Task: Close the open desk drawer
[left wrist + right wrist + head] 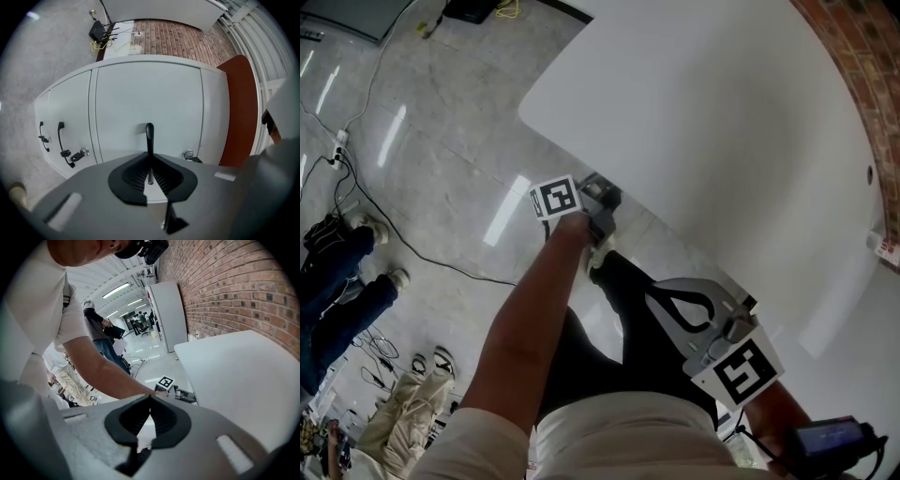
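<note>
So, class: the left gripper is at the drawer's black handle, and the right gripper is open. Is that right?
One slip: the right gripper is shut, jaws together on nothing, as the right gripper view shows. The left gripper is at the black handle.

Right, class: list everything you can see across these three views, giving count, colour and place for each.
Desk: one, white, beside the brick wall.
Brick wall: one, red-brown, head view's right edge.
Centre handle: one, black, desk front, at the left jaws.
Side handles: two, black, left part of the desk front.
Locks: two, silver, low on the desk front.
Cables: several, black, on the grey floor.
Bystander's legs: one pair, blue jeans, head view's left edge.
Left gripper: one, grey, shut on the centre handle.
Right gripper: one, grey, shut on nothing, held nearer the person's body.
Left arm: one, bare, reaching to the desk edge.
</note>
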{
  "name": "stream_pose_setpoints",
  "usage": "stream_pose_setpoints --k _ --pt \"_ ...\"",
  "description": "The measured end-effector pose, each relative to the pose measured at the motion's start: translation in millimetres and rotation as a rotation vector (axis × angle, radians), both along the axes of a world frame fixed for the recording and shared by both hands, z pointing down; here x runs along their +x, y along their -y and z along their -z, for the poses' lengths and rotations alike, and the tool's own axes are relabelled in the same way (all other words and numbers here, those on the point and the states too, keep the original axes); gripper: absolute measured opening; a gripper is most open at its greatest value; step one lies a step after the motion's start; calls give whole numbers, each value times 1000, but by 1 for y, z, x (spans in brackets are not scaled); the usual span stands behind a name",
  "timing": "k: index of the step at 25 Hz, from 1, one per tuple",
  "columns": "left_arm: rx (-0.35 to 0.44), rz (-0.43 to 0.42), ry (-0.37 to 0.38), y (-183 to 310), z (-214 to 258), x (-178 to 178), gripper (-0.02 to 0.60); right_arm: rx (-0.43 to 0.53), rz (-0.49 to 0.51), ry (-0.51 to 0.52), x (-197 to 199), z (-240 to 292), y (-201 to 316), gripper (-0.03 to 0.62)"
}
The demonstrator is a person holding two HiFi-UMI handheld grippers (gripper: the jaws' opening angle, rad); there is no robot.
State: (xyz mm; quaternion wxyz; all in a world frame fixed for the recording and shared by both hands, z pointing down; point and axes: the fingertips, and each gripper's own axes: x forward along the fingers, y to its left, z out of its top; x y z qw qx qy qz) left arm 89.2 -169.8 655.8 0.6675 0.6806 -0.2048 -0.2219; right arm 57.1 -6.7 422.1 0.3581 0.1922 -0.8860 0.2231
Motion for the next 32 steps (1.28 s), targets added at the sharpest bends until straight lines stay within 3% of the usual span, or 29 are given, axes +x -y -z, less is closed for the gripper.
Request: stream_pose_setpoints --k 10,18,25,32 --pt "-36 -36 111 -6 -4 -5 41 12 6 18 -8 4 2 3" --pt "-66 -65 174 -41 -1 -15 43 27 -6 35 3 11 -6 3" --pt "2 -109 182 -81 60 -76 41 82 -38 35 -43 42 -25 3" --pt "111 -194 221 -129 143 -111 37 141 -66 63 -61 76 -46 3"
